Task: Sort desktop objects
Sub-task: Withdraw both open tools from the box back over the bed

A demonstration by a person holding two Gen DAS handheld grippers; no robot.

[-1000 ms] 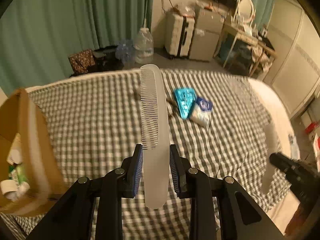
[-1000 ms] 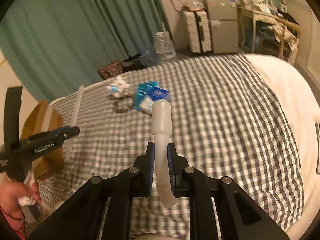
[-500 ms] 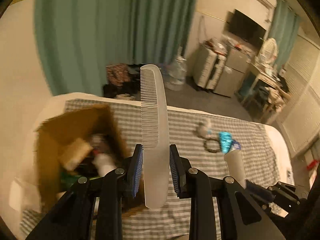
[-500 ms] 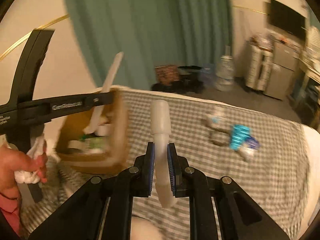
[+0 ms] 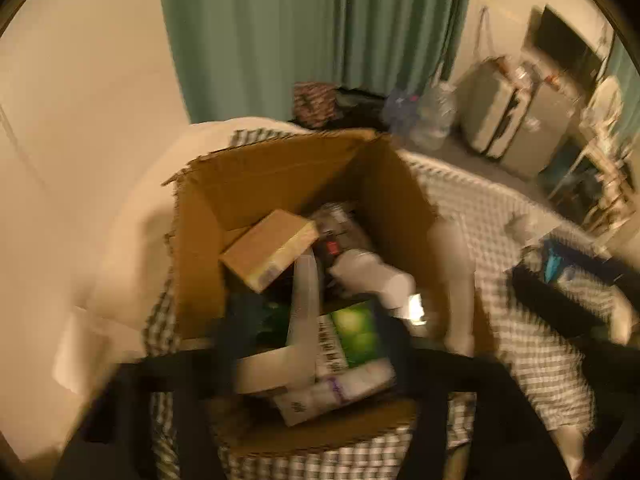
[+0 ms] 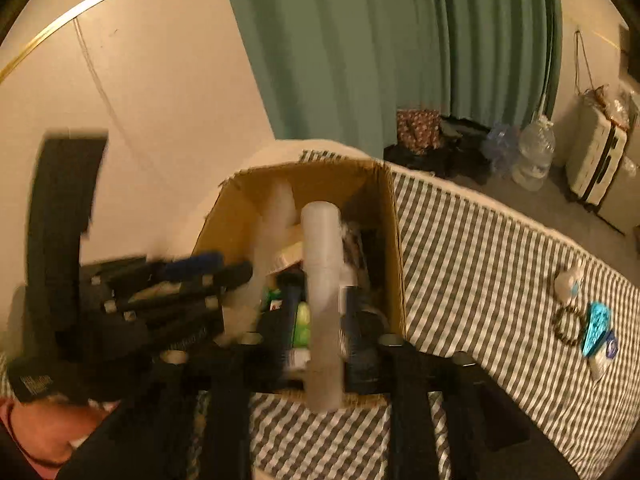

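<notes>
Hovering over the crowded box (image 5: pixel 280 168), the left gripper (image 5: pixel 306 312) appears spread with the comb (image 5: pixel 306 300) blurred between its fingers, the right gripper (image 6: pixel 322 320) pinches the tube (image 6: pixel 322 264), and the two, close together, risk colliding or spilling items.

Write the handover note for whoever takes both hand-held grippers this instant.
Left hand-held gripper: looks open (blurred) over the cardboard box, with the comb loose between its fingers.
Right hand-held gripper: shut on the white tube, above the box.
Done: the box already holds several items.
Left: drop the tube in, then collect the teal packet, beaded ring, small white item and blue-white sachet from the checkered cover.
</notes>
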